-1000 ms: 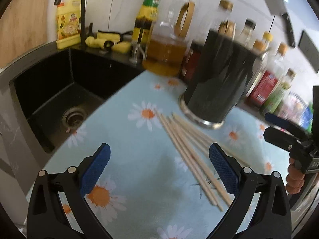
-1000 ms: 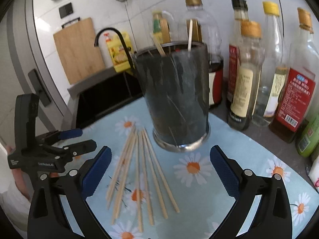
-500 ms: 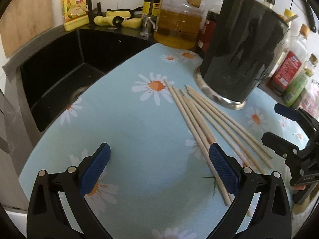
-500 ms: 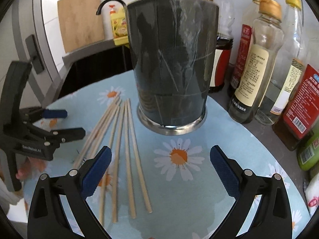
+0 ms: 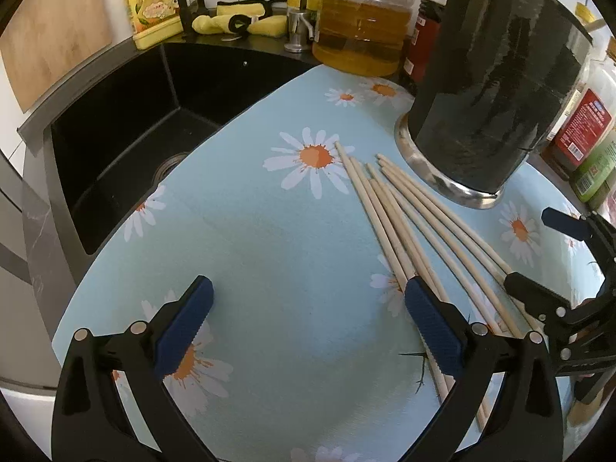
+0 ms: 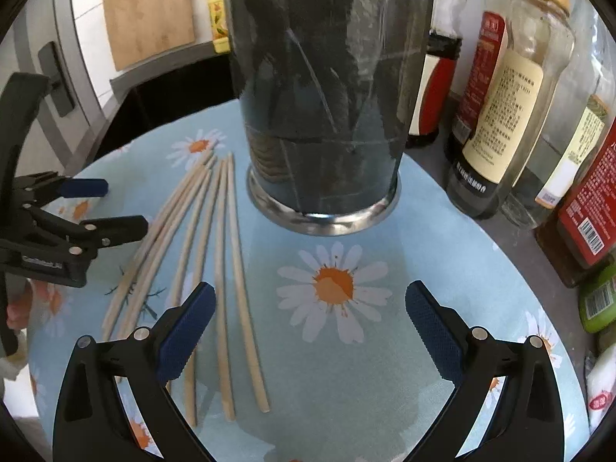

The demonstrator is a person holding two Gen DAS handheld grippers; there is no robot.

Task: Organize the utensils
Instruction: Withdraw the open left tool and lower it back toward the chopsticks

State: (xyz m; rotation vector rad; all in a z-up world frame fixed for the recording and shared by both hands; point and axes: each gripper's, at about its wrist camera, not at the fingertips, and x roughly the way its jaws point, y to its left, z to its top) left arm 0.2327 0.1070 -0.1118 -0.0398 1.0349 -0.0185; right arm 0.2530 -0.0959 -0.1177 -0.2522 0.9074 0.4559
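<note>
Several wooden chopsticks [image 5: 400, 208] lie in a fan on the daisy-print mat [image 5: 269, 238], just left of a tall dark utensil holder [image 5: 496, 88] with a steel base. In the right wrist view the chopsticks [image 6: 223, 254] lie left of the holder [image 6: 327, 88]. My left gripper [image 5: 308, 319] is open and empty, low over the mat, its right finger over the chopstick ends. My right gripper [image 6: 308, 323] is open and empty, low over the mat in front of the holder, its left finger over the chopsticks. Each gripper shows in the other's view, the right [image 5: 546, 258] and the left [image 6: 100, 208].
A black sink [image 5: 127, 134] with a faucet lies left of the mat. An oil jug [image 5: 362, 27], sauce bottles [image 6: 512, 107], a yellow detergent bottle [image 5: 152, 4] and sponges stand along the wall. A wooden cutting board [image 6: 146, 11] leans behind the sink.
Both grippers have dropped lower and moved in toward the chopsticks and the holder. Both stay open and empty. The chopsticks have not moved.
</note>
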